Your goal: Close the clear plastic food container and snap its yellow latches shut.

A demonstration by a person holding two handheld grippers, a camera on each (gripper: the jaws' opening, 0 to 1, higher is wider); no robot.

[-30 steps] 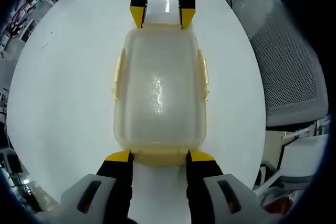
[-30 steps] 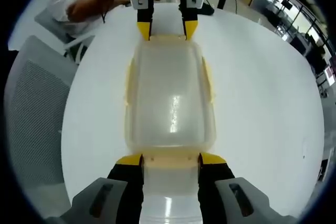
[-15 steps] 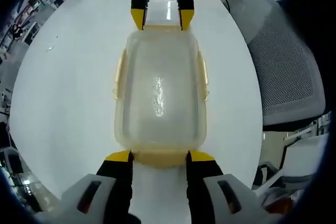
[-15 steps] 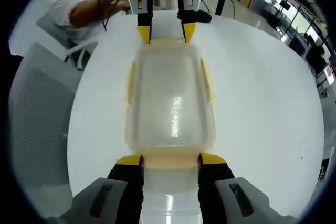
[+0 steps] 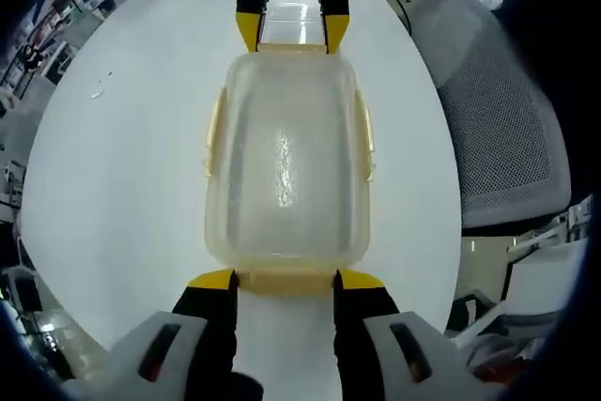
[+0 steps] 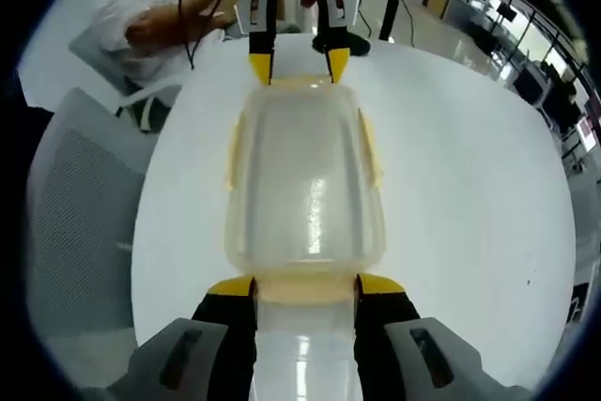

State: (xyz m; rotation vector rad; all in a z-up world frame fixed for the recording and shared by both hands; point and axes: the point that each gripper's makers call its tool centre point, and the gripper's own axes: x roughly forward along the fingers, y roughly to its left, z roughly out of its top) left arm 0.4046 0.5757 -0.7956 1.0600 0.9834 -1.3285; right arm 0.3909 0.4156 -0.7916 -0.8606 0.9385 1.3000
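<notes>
Both tools, left tool (image 5: 285,279) and right tool (image 6: 304,285), stand apart, bracketing the food container's (image 5: 286,157) end latches. Light, slippery plastic: press the latches.

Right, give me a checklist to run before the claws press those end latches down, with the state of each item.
1. Lid seated on the clear food container: ok, it looks flat on the base.
2. Left claw at the near end latch: ok, open, tips on either side of it.
3. Right claw at the opposite end latch: ok, open, tips flanking it.
4. End latches snapped: cannot tell.
5. Side latches snapped: cannot tell; they lie close against the walls.
6. Container flat on the white table: ok.
</notes>
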